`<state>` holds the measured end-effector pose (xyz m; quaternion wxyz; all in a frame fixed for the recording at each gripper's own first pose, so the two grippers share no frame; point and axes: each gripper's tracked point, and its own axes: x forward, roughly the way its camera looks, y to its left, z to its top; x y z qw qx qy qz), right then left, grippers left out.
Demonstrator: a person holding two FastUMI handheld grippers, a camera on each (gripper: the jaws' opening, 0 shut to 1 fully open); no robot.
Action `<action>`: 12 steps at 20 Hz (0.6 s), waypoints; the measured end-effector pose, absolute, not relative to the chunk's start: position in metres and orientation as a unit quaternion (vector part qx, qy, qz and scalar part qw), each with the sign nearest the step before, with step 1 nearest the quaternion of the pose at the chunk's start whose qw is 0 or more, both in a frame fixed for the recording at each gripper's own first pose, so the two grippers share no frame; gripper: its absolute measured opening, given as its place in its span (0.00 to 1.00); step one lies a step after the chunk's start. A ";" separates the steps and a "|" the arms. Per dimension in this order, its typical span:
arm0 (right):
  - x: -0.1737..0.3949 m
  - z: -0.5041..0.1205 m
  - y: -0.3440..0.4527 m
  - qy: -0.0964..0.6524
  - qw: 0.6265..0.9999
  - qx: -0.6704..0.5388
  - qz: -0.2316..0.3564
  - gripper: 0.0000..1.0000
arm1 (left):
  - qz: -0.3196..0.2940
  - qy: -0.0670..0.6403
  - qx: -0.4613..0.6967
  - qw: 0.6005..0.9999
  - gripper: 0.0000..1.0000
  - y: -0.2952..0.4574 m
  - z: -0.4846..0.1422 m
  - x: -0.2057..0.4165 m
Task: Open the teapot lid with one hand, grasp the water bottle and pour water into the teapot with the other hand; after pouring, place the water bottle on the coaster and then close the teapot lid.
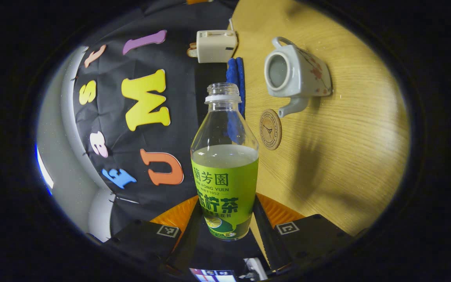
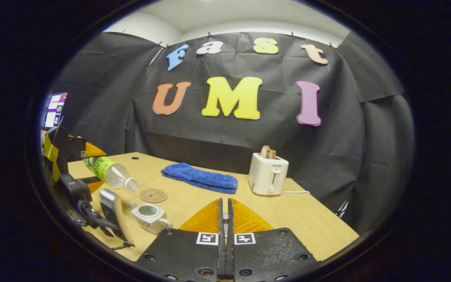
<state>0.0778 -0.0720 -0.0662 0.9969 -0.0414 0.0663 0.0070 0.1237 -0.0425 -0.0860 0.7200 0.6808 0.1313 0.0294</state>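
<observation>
The left gripper is clamped on the lower half of the water bottle, one finger on each side of the green label. The bottle is clear plastic, round, narrowing to a threaded neck with no cap on it, and about half full of pale liquid. In the right gripper view the bottle is held above the table near its left end, its long axis lying close to level and the open neck pointing toward the middle of the table, slightly downward, toward the coaster. In the left gripper view the neck points straight ahead, away from the camera.

The teapot is glazed white ceramic with a small red flower pattern, a looped handle and a short curved spout. It stands upright on the pale wood-grain table with its mouth uncovered; its spout ends just beside the round cork-like coaster, which lies flat.

The right gripper has its fingers pressed together, and as far as the narrow gap shows, nothing sits between them. Beyond it lie a folded blue towel of nubby cloth and a boxy cream toaster with toast in its slot.
</observation>
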 end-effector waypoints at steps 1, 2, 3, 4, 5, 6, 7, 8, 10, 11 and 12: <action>0.078 -0.070 -0.072 0.071 0.997 -0.044 0.003 0.00 | 0.025 0.134 0.653 0.745 0.75 -0.040 -0.088 0.124; 0.080 -0.073 -0.073 0.077 0.996 -0.044 -0.006 0.00 | 0.019 0.137 0.626 0.767 0.75 -0.038 -0.092 0.124; 0.080 -0.077 -0.071 0.083 0.996 -0.043 -0.009 0.00 | 0.016 0.139 0.603 0.786 0.75 -0.036 -0.095 0.123; 0.081 -0.080 -0.065 0.089 0.995 -0.045 -0.007 0.00 | 0.022 0.139 0.578 0.803 0.75 -0.031 -0.094 0.122; 0.081 -0.083 -0.059 0.092 0.994 -0.049 -0.005 0.00 | 0.026 0.139 0.556 0.819 0.75 -0.027 -0.092 0.118; 0.080 -0.083 -0.054 0.094 0.994 -0.051 -0.004 0.00 | 0.032 0.137 0.535 0.833 0.75 -0.022 -0.091 0.116; 0.080 -0.083 -0.048 0.094 0.994 -0.050 0.000 0.00 | 0.040 0.136 0.510 0.848 0.75 -0.016 -0.089 0.115; 0.079 -0.082 -0.041 0.093 0.994 -0.050 0.005 0.00 | 0.049 0.137 0.485 0.863 0.75 -0.009 -0.089 0.113; 0.081 -0.078 -0.027 0.094 0.994 -0.052 0.015 0.00 | 0.081 0.129 0.439 0.885 0.75 0.007 -0.085 0.106; 0.082 -0.075 -0.022 0.093 0.994 -0.050 0.019 0.00 | 0.095 0.127 0.418 0.894 0.75 0.013 -0.087 0.100; 0.083 -0.071 -0.014 0.092 0.994 -0.046 0.025 0.00 | 0.105 0.125 0.396 0.904 0.75 0.017 -0.089 0.097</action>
